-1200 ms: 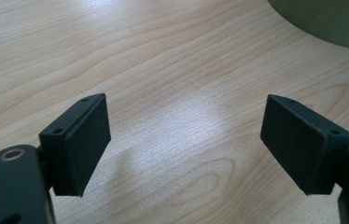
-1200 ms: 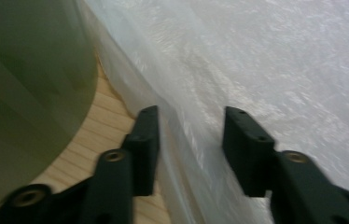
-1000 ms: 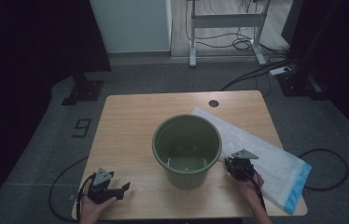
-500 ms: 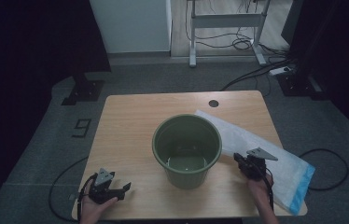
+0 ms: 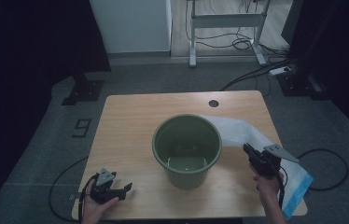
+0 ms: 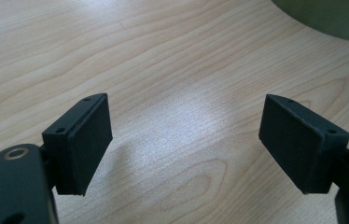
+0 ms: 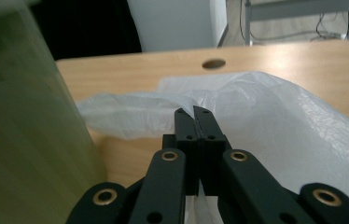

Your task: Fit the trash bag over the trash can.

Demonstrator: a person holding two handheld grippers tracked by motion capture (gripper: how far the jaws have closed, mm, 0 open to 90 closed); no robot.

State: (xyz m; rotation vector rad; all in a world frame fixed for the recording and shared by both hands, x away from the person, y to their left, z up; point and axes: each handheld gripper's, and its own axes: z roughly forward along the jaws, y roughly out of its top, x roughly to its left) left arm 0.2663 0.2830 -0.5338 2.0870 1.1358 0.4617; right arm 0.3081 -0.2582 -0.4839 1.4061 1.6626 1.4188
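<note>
**Thin bag pinched at its edge, bin waiting beside it**

Right gripper [image 5: 252, 153] is clamped on the white plastic bag [image 5: 242, 133]; in the right gripper view its jaws meet with a fold of film caught between them [image 7: 195, 116], and more film shows below the linkage. The jaws have just been closing onto that fold. The bag lies on the right part of the wooden table [image 5: 130, 121], spread from just behind the green bin [image 5: 187, 148] toward the near right corner, where a blue edge hangs at the table's rim. The bin stands upright mid-table, empty as far as can be seen.

Left gripper [image 5: 116, 191] rests near the front left corner with its jaws spread wide and nothing between the pads [image 6: 88, 140], only bare wood.

Judging by its wrinkles and translucence, the bag is very light, limp and slippery. It will drape and trail rather than hold a shape, and a one-point pinch will likely lift only a corner while the rest drags across the table or catches the bin. The film could slide out of smooth pads or stretch if tugged hard. A firmer hold would be on a gathered bunch of layers near the open mouth, with the left gripper taking the opposite rim edge so the mouth can be spread. The bin looks stiff and light enough to tip if the bag snags on it.
</note>
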